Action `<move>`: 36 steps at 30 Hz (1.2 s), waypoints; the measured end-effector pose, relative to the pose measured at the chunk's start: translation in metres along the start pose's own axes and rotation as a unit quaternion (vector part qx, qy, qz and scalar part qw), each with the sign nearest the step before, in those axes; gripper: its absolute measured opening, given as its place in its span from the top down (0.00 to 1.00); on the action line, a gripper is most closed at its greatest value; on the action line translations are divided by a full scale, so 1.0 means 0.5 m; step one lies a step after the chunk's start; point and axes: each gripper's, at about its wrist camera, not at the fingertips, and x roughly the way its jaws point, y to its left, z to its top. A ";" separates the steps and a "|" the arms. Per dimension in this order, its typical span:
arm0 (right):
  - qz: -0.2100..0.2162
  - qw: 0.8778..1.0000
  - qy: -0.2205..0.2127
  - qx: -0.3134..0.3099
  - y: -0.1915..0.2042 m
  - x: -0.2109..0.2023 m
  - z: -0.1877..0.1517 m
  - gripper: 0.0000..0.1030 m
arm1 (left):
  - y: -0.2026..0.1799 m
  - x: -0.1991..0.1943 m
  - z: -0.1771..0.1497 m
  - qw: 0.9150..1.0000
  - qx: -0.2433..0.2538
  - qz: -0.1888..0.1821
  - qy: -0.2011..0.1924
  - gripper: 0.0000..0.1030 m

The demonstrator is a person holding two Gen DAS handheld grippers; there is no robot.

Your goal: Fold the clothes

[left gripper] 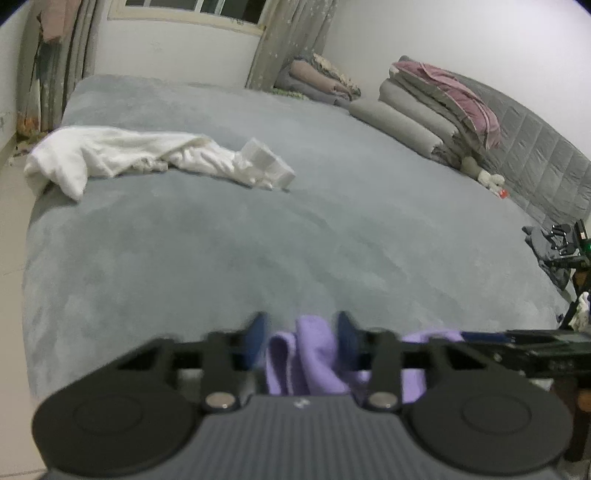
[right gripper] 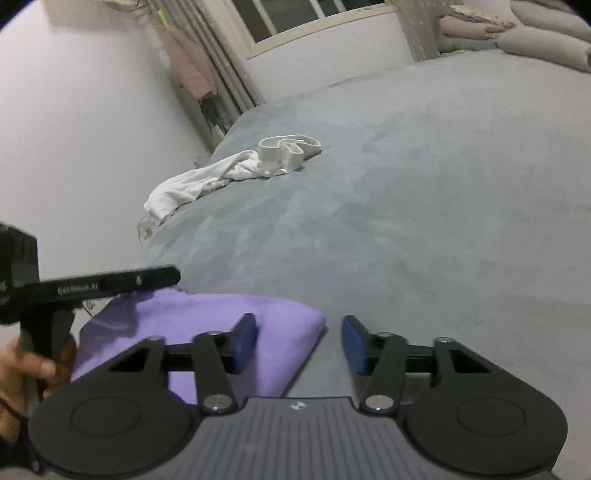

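Purple cloth [left gripper: 314,354] lies bunched at the near edge of the bed [left gripper: 295,240]. It looks light, soft and floppy. Left gripper [left gripper: 301,343] fingers pinch a fold; right gripper [right gripper: 300,343] fingers stand open, over its corner, the best hold.

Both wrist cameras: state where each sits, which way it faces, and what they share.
Left wrist: on the left gripper, facing across the grey bed toward the stacked quilts; purple cloth bunched between its blue pads.
Right wrist: on the right gripper, facing up the bed toward the window; jaws open over the cloth's edge; a hand shows.
Shared: the cloth, the bed, the white garment.
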 end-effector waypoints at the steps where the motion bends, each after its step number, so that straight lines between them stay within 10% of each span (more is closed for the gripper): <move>1: 0.006 1.000 -0.004 0.004 -0.002 0.000 -0.001 0.87 | 0.001 -0.001 0.000 1.000 0.000 0.003 -0.006 0.78; 7: -0.004 0.998 -0.062 -0.013 0.022 -0.047 0.012 0.94 | 0.009 -0.032 0.010 0.998 -0.005 0.027 -0.062 0.97; 12: -0.075 0.996 -0.020 -0.043 0.027 0.006 -0.012 0.93 | 0.013 0.002 0.002 0.999 -0.002 0.035 -0.022 0.95; 15: -0.075 0.996 -0.030 -0.044 0.032 -0.005 -0.007 0.89 | 0.024 -0.025 0.010 0.999 -0.012 0.028 -0.041 0.77; 17: -0.074 0.995 -0.048 -0.038 0.034 -0.031 -0.001 0.79 | 0.014 -0.052 0.011 0.997 0.013 0.035 -0.061 0.43; 19: -0.064 0.996 -0.054 -0.043 0.044 -0.052 -0.003 0.75 | -0.002 -0.074 0.006 0.995 0.044 0.049 -0.076 0.37; 36: -0.034 0.990 0.005 -0.136 0.153 -0.083 -0.102 0.73 | -0.063 -0.082 -0.073 0.991 0.099 0.088 -0.022 0.30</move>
